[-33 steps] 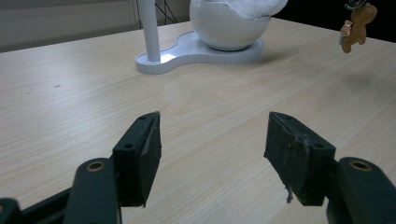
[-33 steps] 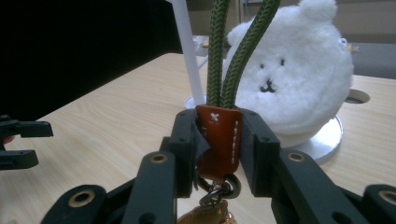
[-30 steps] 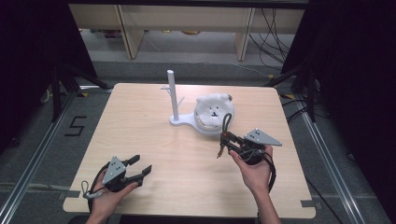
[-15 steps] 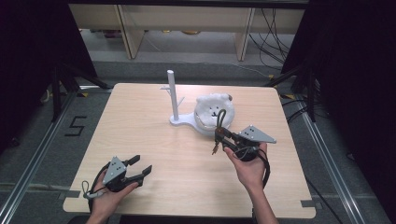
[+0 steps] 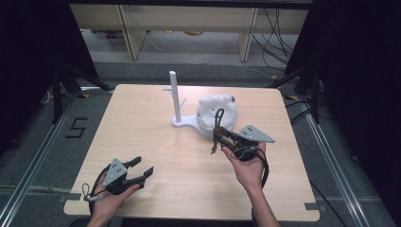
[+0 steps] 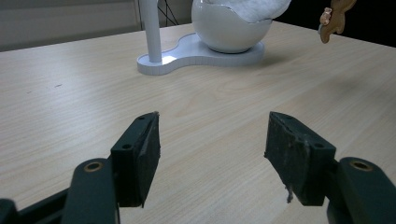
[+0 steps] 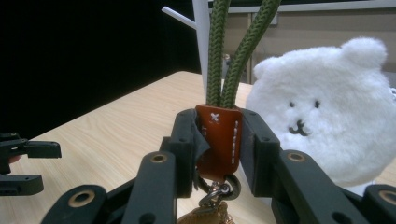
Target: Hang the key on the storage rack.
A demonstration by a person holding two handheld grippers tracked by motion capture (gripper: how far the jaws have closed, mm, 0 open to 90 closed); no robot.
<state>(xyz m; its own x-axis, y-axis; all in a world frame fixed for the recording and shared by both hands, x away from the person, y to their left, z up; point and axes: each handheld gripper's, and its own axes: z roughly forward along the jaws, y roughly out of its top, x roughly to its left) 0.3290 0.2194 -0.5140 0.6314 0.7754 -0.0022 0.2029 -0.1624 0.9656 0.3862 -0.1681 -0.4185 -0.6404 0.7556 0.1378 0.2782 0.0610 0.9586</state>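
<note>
The right gripper (image 7: 218, 140) holds a keychain (image 7: 217, 140) by its brown leather tab, raised above the table (image 5: 156, 127) beside the white stand (image 5: 176, 97), apparently for hanging. Next, its green cord loop (image 7: 233, 51) must slip over a peg. The left gripper (image 6: 212, 154) rests wide open, empty.

The right gripper (image 7: 218, 154) had its two black jaws clamped on a small brown leather tab with white stitching (image 7: 218, 140) — a doubled olive-green braided cord (image 7: 229, 51) rose from the tab's top and ran out of the frame. A silver metal clasp (image 7: 219, 191) hung below the tab. Behind it sat a fluffy white bear-faced plush (image 7: 327, 116) on the pale wooden table (image 7: 116, 140), with a white upright post (image 7: 201, 46) beyond. The left gripper (image 7: 21, 163) showed far off at the left edge — its jaws apart
</note>
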